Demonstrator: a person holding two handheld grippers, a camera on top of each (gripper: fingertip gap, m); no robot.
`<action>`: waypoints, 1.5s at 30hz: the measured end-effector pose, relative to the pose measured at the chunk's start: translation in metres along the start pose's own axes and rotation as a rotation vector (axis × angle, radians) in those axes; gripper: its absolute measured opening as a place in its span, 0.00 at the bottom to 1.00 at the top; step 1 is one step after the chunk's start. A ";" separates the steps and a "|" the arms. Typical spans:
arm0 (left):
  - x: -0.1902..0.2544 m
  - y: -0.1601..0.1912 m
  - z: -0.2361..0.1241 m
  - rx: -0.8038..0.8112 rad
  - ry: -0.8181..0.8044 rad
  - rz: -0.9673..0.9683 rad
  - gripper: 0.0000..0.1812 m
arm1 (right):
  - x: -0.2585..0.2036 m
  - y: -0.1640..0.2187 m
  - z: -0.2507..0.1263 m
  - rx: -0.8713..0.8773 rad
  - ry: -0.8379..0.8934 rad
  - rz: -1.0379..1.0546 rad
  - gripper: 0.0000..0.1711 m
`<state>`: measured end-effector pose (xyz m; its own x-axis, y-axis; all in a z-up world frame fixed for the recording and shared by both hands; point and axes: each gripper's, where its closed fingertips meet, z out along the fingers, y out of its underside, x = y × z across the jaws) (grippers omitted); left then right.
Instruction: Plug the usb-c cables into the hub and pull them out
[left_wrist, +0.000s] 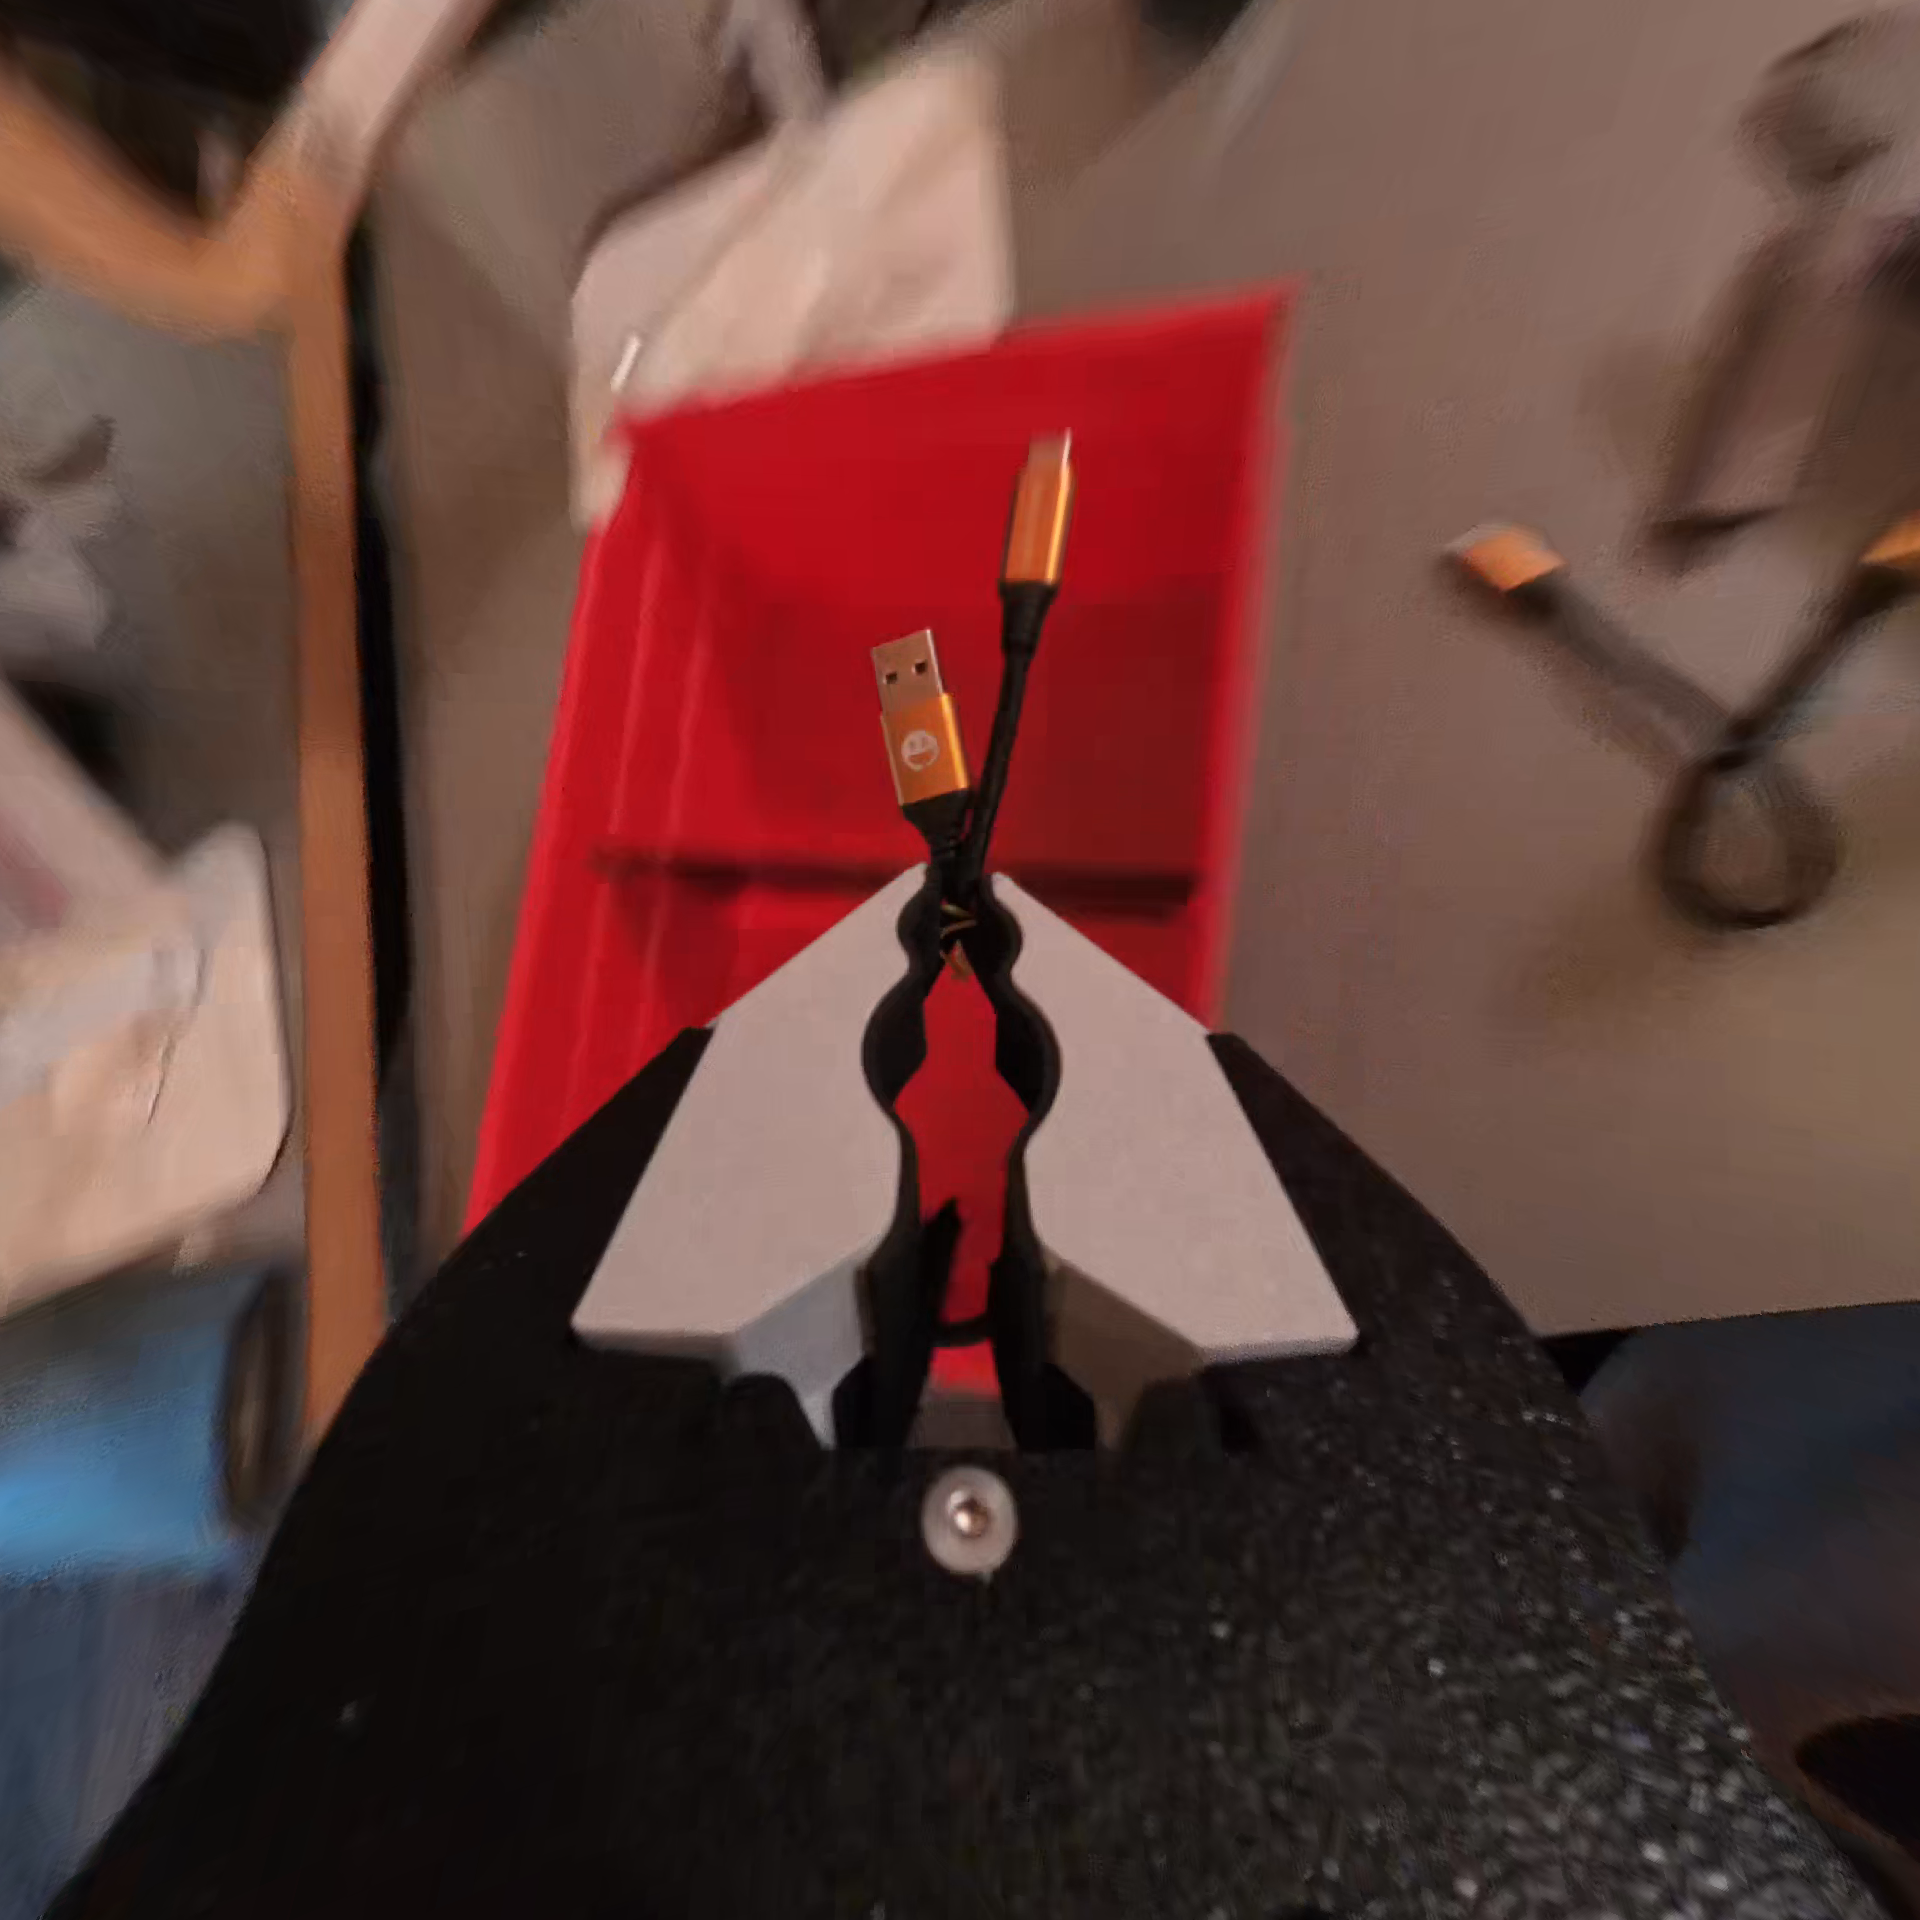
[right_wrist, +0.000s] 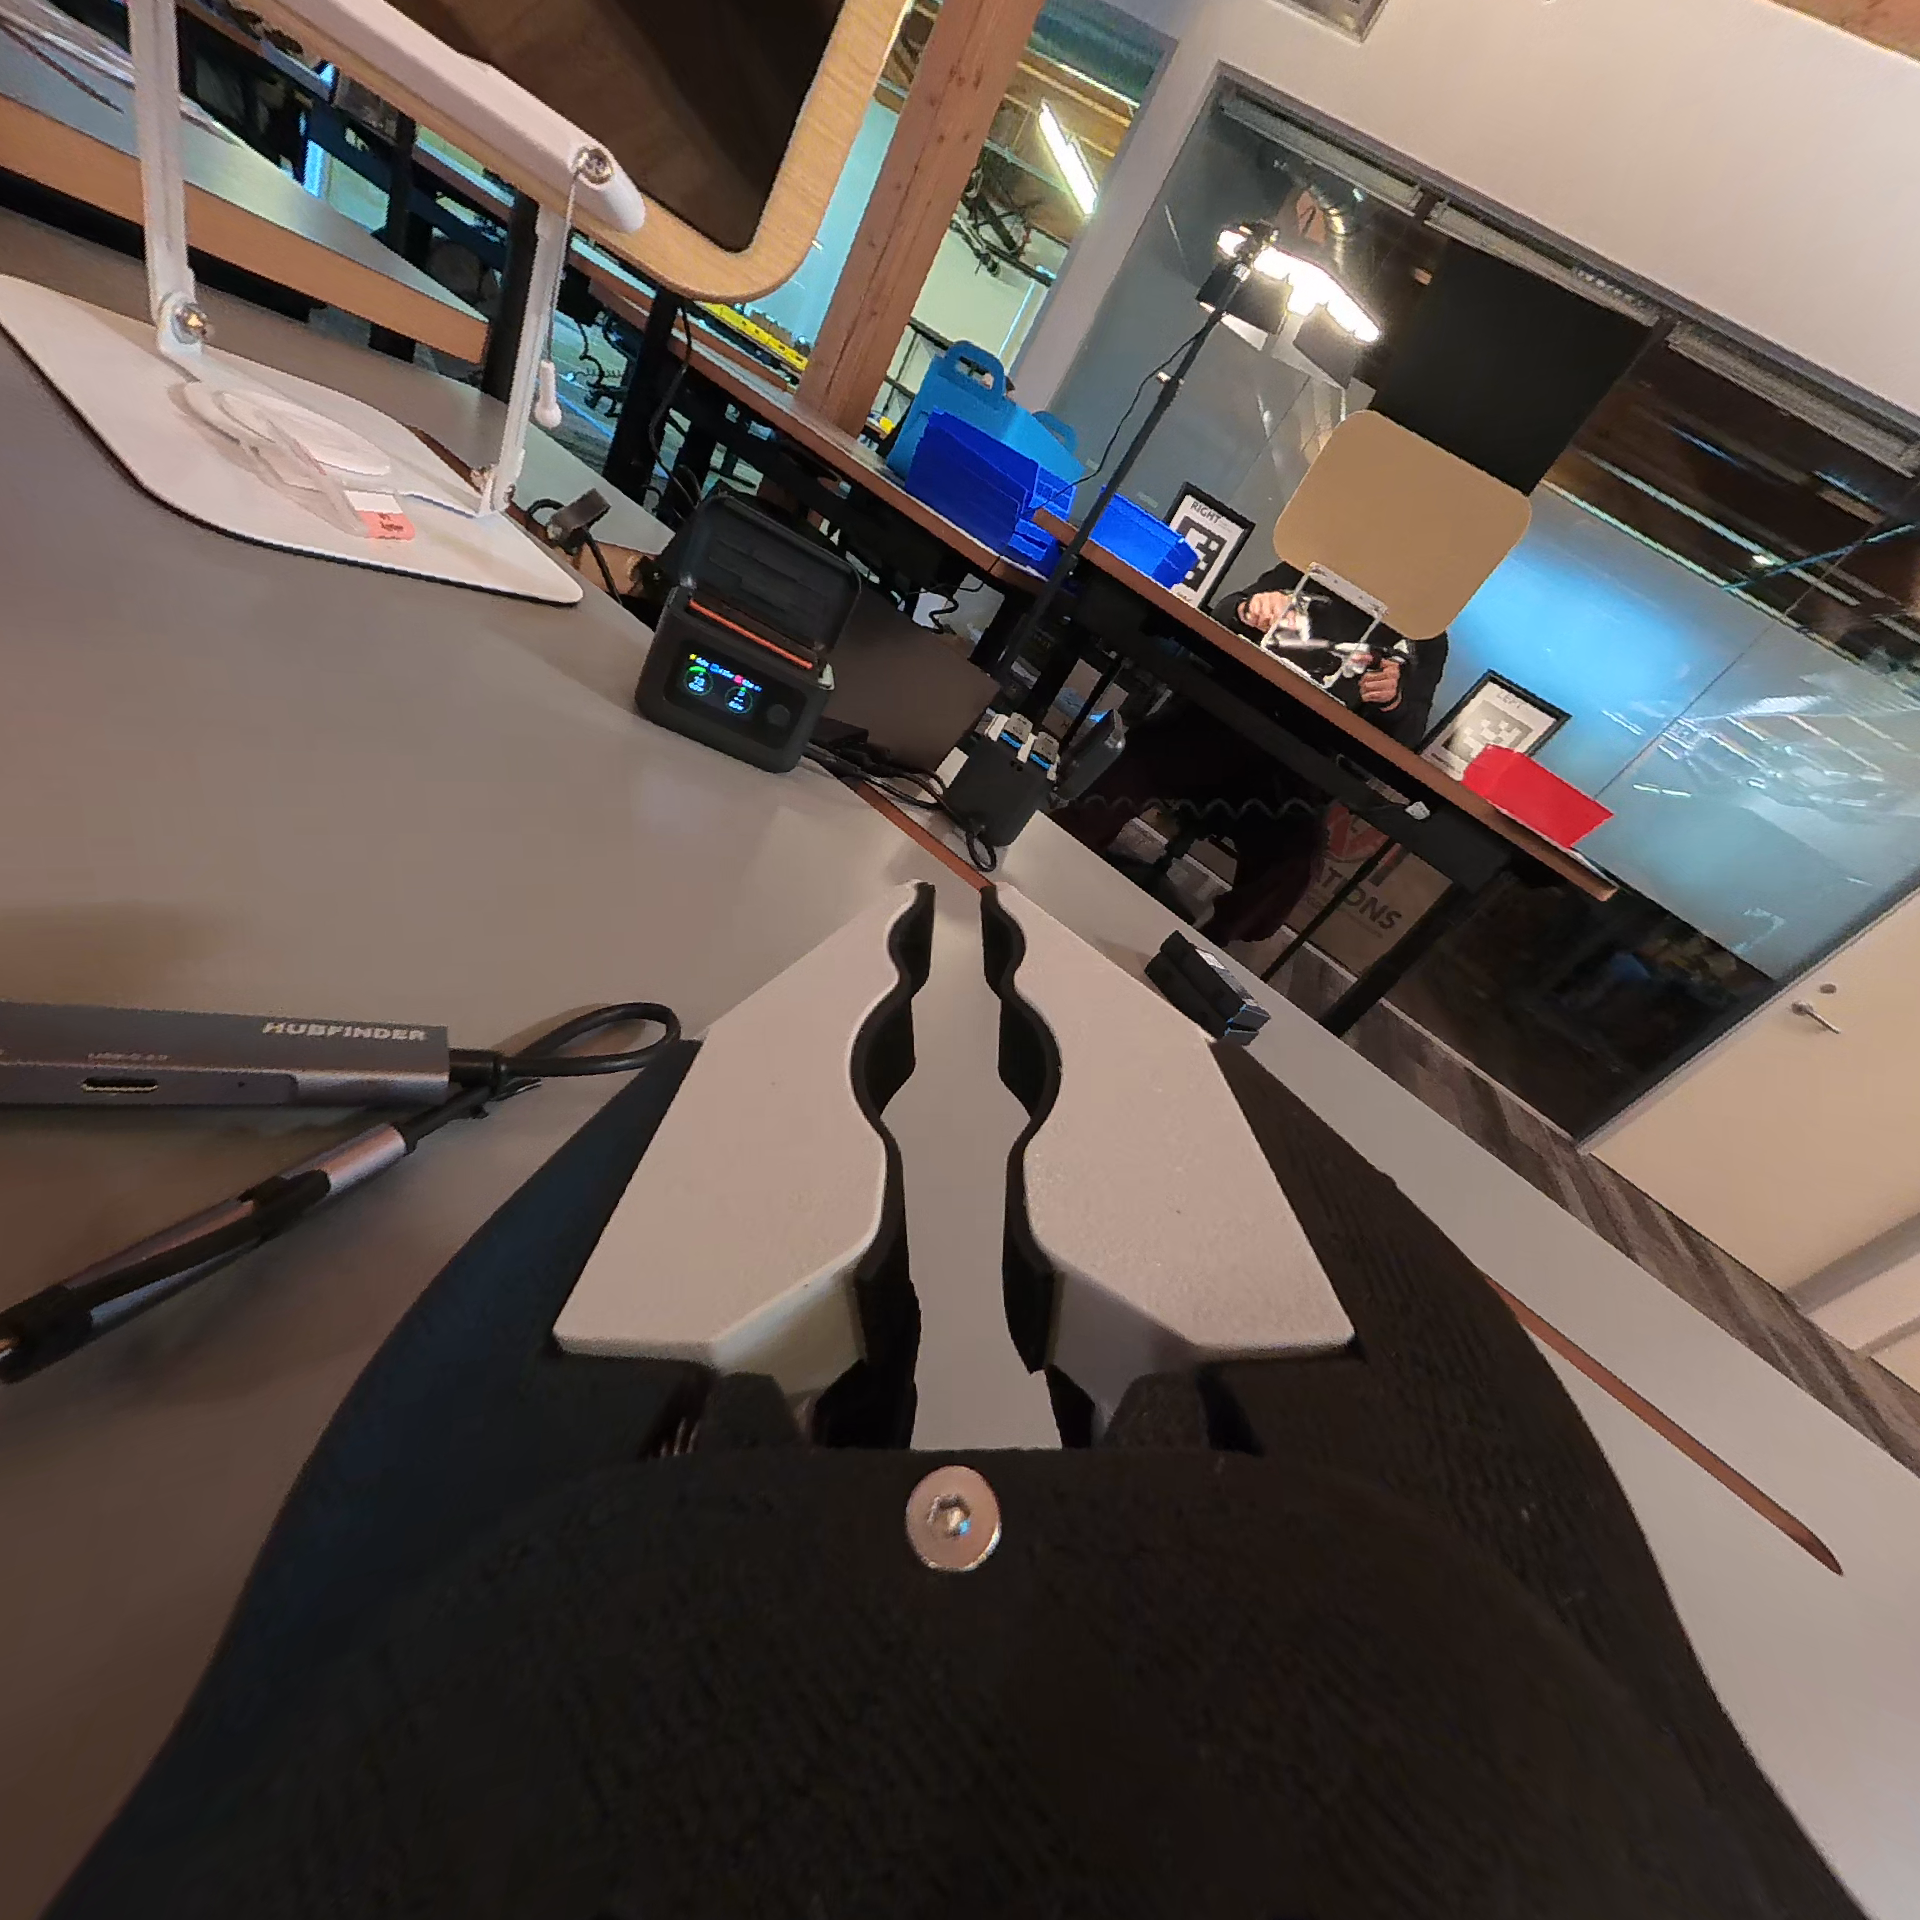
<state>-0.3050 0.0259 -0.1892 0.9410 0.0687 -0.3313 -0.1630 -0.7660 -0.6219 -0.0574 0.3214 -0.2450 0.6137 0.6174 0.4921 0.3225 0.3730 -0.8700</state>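
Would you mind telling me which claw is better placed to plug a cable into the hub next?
Probably the left claw: it already grips the orange-ended cable. The right claw is empty beside the hub.

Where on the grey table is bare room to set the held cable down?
Bare table lies between the white stand base, the black printer and the grey hub. Crowded: around the hub and its cable, left of the right gripper.

You see white lettering on the grey hub (right_wrist: 223, 1060), on two framed marker cards (right_wrist: 1210, 540) (far desk) and the glass wall.
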 end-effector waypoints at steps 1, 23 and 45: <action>0.028 -0.023 -0.002 0.086 0.075 0.050 0.02 | 0.002 0.000 0.000 0.001 0.008 0.005 0.05; 0.202 -0.145 0.238 0.003 0.375 0.239 0.11 | 0.017 -0.001 -0.002 0.016 0.081 0.028 0.04; 0.240 -0.060 0.154 0.108 0.828 0.393 0.16 | -0.045 -0.027 -0.017 0.093 -0.195 -0.242 0.13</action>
<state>-0.1146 0.1873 -0.3406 0.7168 -0.6951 0.0550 -0.5036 -0.5707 -0.6486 -0.0813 0.2724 -0.2442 0.3746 0.6212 0.6884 0.3693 0.5811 -0.7253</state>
